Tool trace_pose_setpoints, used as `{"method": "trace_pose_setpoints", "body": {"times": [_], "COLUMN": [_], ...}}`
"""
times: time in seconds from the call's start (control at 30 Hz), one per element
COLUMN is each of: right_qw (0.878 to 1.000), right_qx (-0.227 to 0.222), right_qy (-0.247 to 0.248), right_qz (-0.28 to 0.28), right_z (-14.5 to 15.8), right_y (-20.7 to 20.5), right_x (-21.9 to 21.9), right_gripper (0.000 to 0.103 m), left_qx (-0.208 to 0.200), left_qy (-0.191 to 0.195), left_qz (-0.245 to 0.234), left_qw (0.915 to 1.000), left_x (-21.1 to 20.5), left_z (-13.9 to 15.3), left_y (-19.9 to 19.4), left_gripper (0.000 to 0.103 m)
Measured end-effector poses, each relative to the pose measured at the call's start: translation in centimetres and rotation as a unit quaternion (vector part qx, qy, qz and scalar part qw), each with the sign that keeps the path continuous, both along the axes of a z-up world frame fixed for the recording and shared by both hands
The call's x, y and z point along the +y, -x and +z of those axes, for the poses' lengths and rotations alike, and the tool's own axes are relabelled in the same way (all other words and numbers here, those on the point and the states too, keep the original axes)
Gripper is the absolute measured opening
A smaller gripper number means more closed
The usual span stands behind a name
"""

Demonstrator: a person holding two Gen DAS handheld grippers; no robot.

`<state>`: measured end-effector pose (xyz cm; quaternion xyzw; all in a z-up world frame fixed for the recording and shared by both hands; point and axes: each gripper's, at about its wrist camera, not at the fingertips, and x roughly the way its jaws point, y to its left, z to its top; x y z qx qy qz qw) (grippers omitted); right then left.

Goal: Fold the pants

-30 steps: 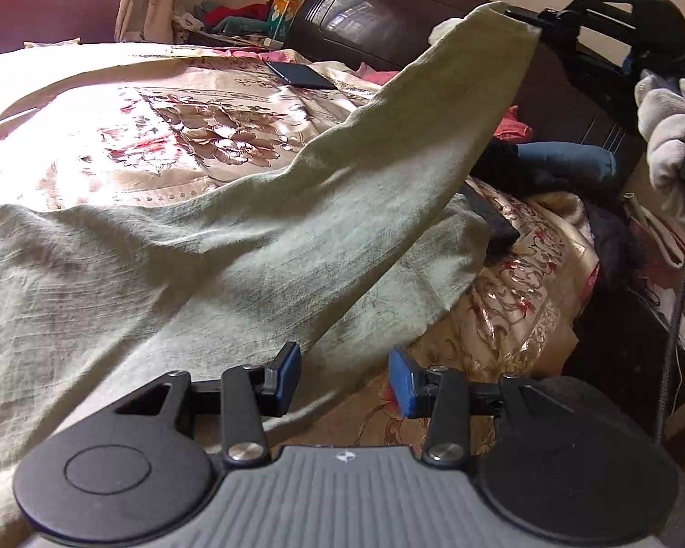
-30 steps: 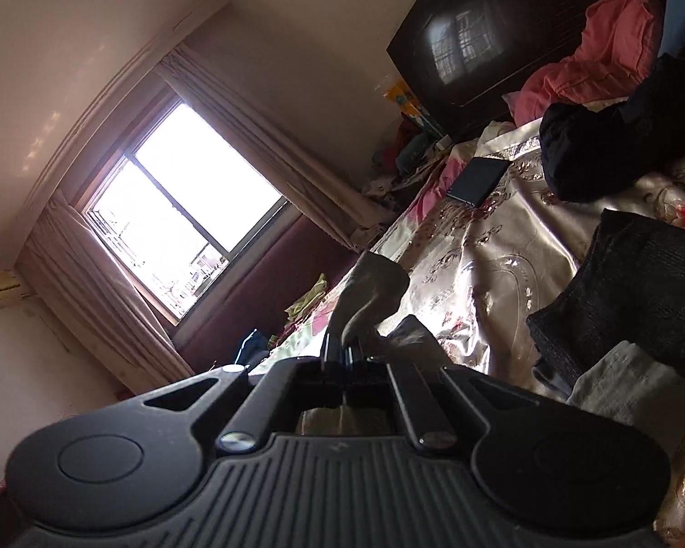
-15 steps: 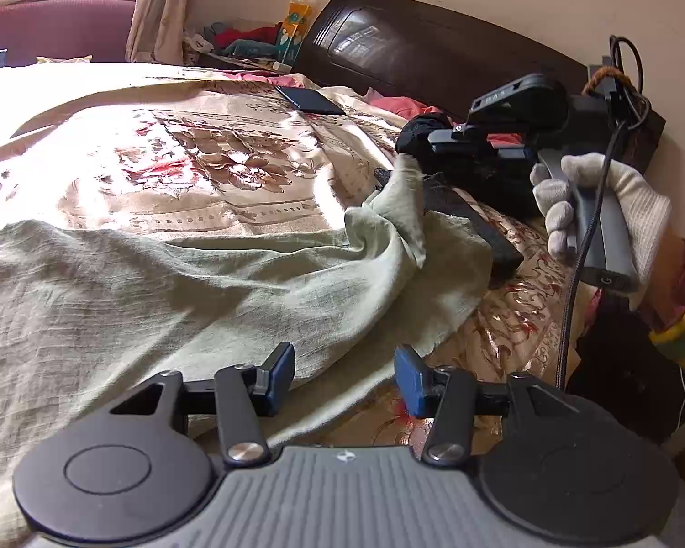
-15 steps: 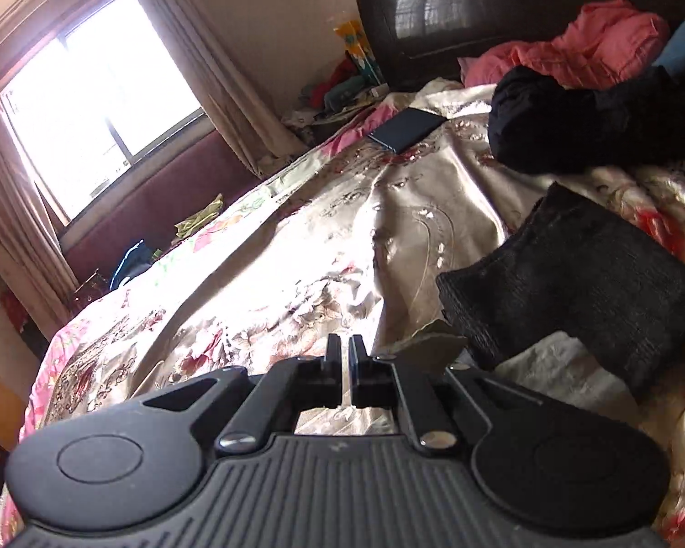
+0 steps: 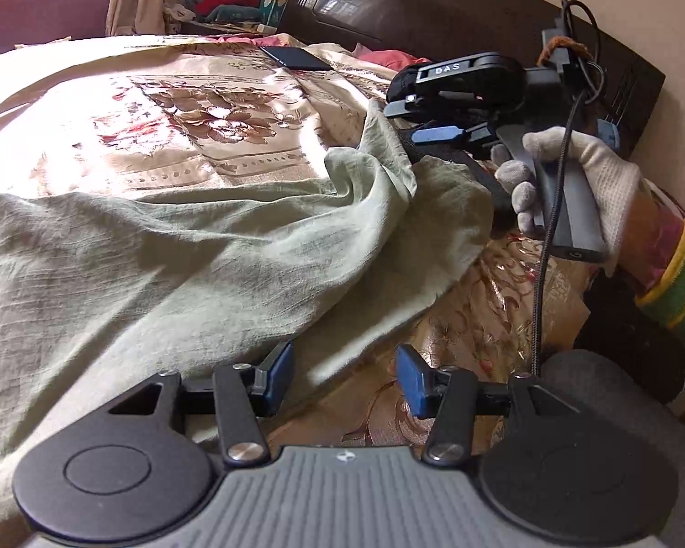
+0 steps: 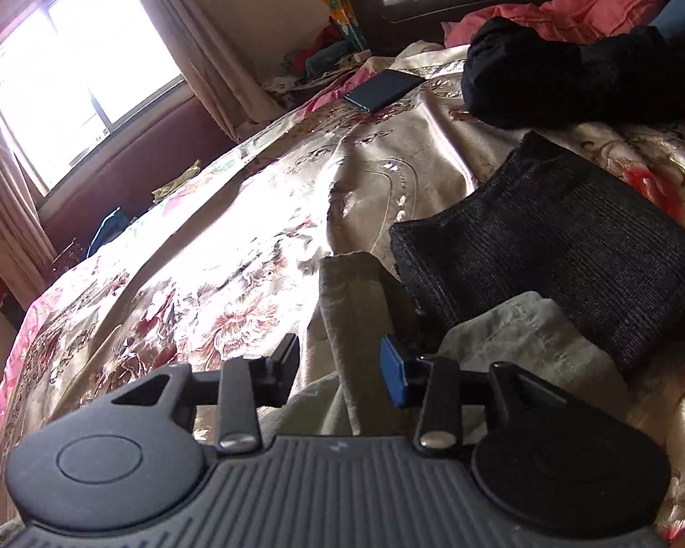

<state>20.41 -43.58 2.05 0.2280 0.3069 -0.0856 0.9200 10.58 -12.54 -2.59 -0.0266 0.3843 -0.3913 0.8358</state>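
Pale green pants (image 5: 205, 246) lie spread over the floral bedspread (image 5: 182, 105), with one leg end crumpled at the right. My left gripper (image 5: 345, 374) is open just above the pants' near edge, its pads touching nothing. In the left wrist view my right gripper (image 5: 415, 121) hovers at the crumpled leg end, held by a white-gloved hand (image 5: 584, 182). In the right wrist view the right gripper (image 6: 340, 360) has its jaws opening. The leg's hem (image 6: 356, 292) stands loose between them, and the pads do not press on it.
A folded black garment (image 6: 548, 246) lies just right of the pant hem. Behind it sit a black clothing heap (image 6: 571, 82) and pink cloth (image 6: 571, 4) against the dark headboard (image 5: 388, 0). A phone (image 6: 383, 89) rests on the far bedspread.
The right gripper came down from holding the pant leg high, lowered it onto the bed and opened, letting go of the hem. The left jaws widened slightly.
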Motion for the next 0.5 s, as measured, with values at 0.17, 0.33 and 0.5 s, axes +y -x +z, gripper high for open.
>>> {"method": "trace_pose_setpoints", "body": {"times": [0.17,0.33,0.5], "right_qw": [0.996,0.998,0.987], "right_qx": [0.036,0.002,-0.089], "right_qy": [0.079,-0.053,-0.132], "right_qz": [-0.018,-0.036,-0.018], "right_z": [-1.7,0.2,6.5], "right_y": [-3.0,-0.6,3.5], "right_x": [0.9,-3.0,-4.9], "right_gripper": [0.035,0.003,0.003], "left_qx": [0.003,0.000,-0.016], "left_qy": [0.002,0.008,0.008], "left_qz": [0.004,0.013,0.018], "left_qw": [1.0000,0.9999,0.9997], "left_x": [0.2,0.6,0.5], "left_z": [-0.2,0.0,0.8], "left_y": [-0.5,-0.5,0.0], "left_gripper": [0.061,0.061,0.061]}}
